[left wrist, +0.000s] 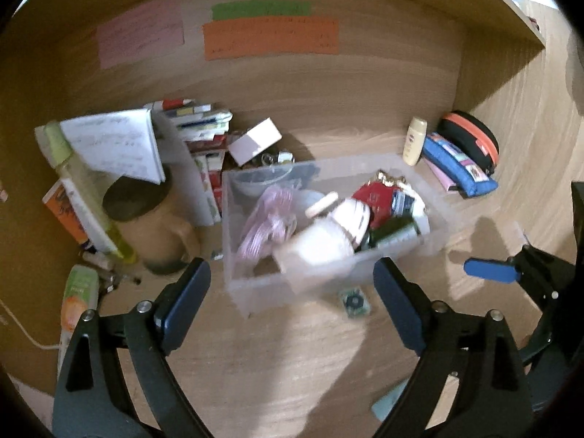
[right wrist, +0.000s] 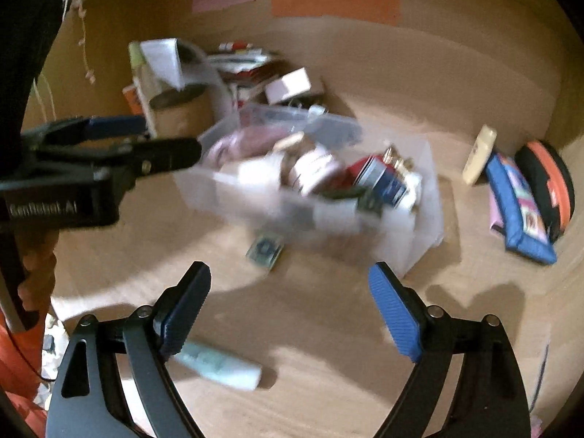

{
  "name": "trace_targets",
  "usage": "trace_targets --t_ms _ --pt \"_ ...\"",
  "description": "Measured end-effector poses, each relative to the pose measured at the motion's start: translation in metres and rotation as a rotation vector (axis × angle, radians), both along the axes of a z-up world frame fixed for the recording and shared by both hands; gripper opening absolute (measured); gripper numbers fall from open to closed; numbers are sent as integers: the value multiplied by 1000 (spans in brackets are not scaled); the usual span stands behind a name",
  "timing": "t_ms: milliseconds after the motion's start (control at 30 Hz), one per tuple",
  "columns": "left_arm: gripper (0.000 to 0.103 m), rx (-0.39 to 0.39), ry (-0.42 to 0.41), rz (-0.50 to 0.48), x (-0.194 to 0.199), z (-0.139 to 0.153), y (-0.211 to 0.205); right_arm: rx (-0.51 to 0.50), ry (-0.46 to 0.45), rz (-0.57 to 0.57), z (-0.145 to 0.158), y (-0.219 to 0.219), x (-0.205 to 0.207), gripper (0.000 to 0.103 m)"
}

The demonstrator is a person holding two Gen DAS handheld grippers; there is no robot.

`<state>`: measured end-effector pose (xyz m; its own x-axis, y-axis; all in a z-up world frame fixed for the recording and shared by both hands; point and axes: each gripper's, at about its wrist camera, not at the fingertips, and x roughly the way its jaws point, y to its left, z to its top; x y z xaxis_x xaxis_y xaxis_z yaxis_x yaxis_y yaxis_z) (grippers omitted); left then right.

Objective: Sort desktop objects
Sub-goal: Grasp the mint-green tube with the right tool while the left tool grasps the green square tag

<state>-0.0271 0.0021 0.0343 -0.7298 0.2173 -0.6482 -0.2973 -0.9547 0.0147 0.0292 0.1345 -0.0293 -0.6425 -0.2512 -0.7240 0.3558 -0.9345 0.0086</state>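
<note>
A clear plastic bin stands mid-desk, filled with a white bottle, a pink bundle, a red packet and other small items. A small green card lies on the desk just in front of the bin. My left gripper is open and empty, hovering before the bin's front wall; it also shows in the right wrist view. My right gripper is open and empty, a little back from the bin. A pale blue tube lies by its left finger.
Books and a notepad, a brown jar and bottles crowd the left. A pink box sits behind the bin. A cream bottle, blue pouch and black-orange case lie at right, under a shelf.
</note>
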Motion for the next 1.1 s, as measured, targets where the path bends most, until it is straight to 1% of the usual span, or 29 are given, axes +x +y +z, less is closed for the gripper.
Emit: trace_targets --t_ms 167,267,333,467,533,567,633,667,800,933,1100 --pt "91 -15 -9 12 20 -10 -10 -30 -52 -16 -23 -8 20 87" --pt "91 -30 -14 17 28 -16 -14 -49 -96 1 -37 -17 30 87" --pt "92 -38 -26 20 33 -22 -18 -24 -112 32 -47 -27 36 87" --pt "92 -41 -46 31 36 -31 -25 41 -93 33 -60 -42 44 87" --pt "92 -38 -57 39 37 -34 -29 51 -94 24 -66 -44 45 85" --pt "92 -36 -61 43 37 -36 -30 45 -102 25 -67 -45 45 86" --pt "92 -33 -70 48 37 -40 -33 43 -83 23 -67 -44 46 74" --pt "92 -31 -76 50 36 -42 -34 42 -80 22 -66 -44 46 71" --pt "92 -16 -114 42 30 -52 -30 24 -81 2 -65 -37 44 71" --pt "92 -25 -152 17 21 -64 -16 -5 -94 -15 -62 -23 40 71" --pt "92 -37 -199 -36 5 -76 9 -27 -68 -96 -50 7 34 71"
